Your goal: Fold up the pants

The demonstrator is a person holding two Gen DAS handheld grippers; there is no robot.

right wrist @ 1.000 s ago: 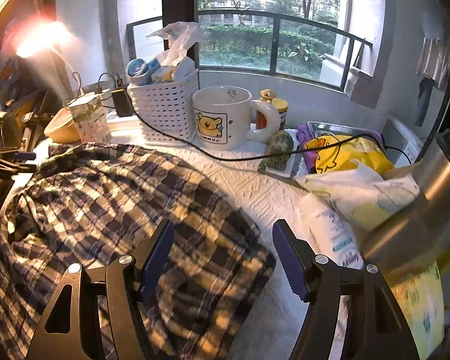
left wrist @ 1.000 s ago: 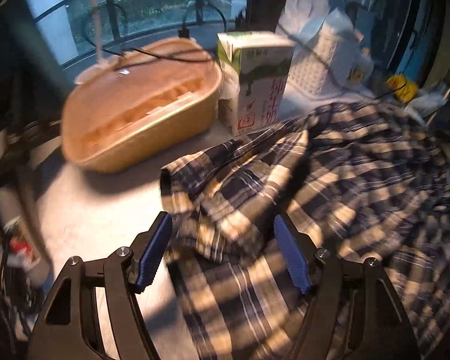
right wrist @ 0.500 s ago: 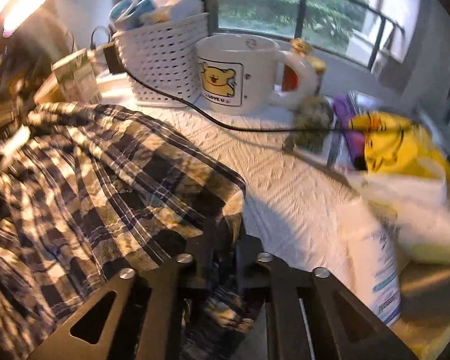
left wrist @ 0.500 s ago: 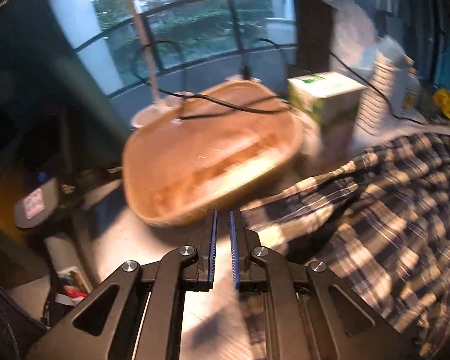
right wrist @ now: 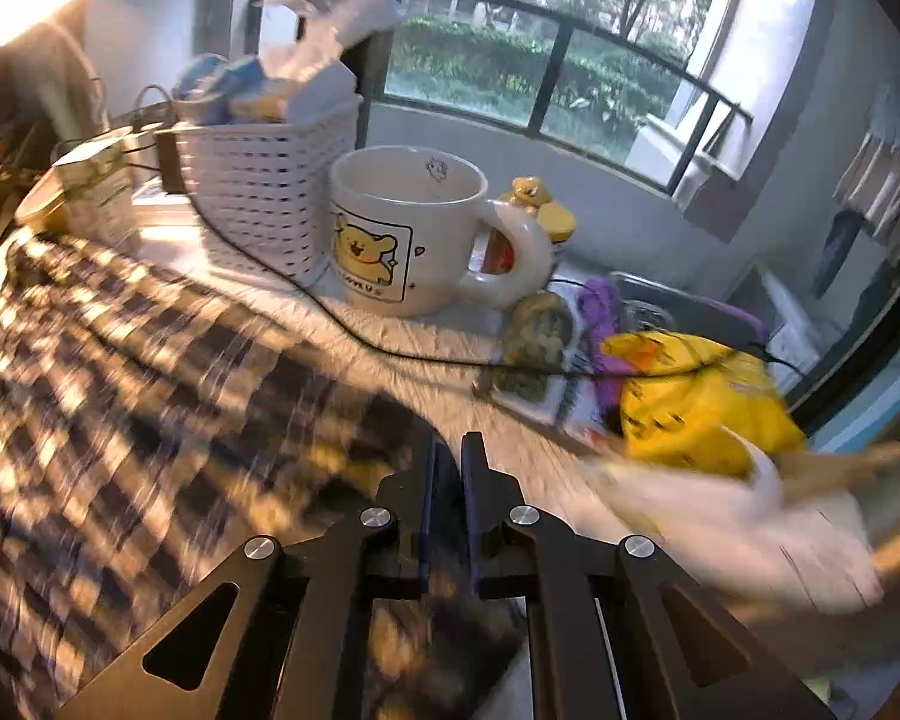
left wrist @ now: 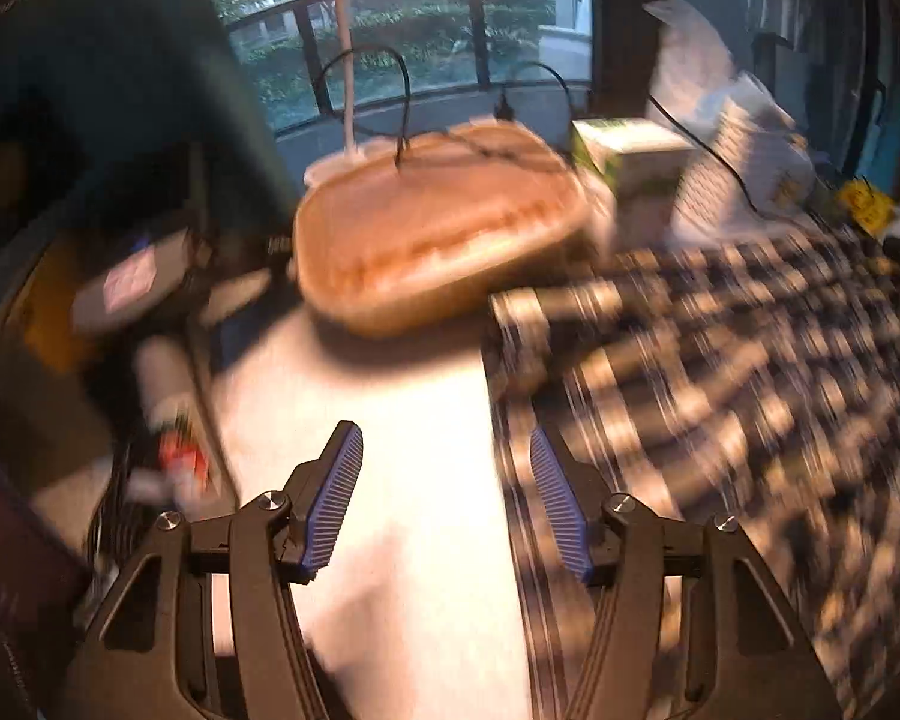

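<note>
Pants (left wrist: 720, 372), plaid, lie spread over the white tabletop (left wrist: 402, 432), in front of the tan dish (left wrist: 444, 240) and the carton (left wrist: 636, 174) at their left end, and the basket (right wrist: 270, 192) and mug (right wrist: 408, 228) further right.

On the left, the left gripper (left wrist: 444, 498) has just been opening; its blue pads (left wrist: 333, 510) stand apart over bare table with nothing between them, the right-hand pad just at the fabric's edge. It tilts down at the table, and the blur suggests it is on the move.

On the right, the right gripper (right wrist: 447, 504) is clamped onto the pants' right edge, cloth bunched between its nearly closed jaws and hanging beneath them. It too slants downward, close to the surface.

The step looks like squaring up the garment before a fold. To do it well, the left should probably re-take the edge at a matching point, so both ends lift evenly and the fold line stays straight. Keep the cloth low so it clears the cable (right wrist: 354, 324) and mug.
</note>
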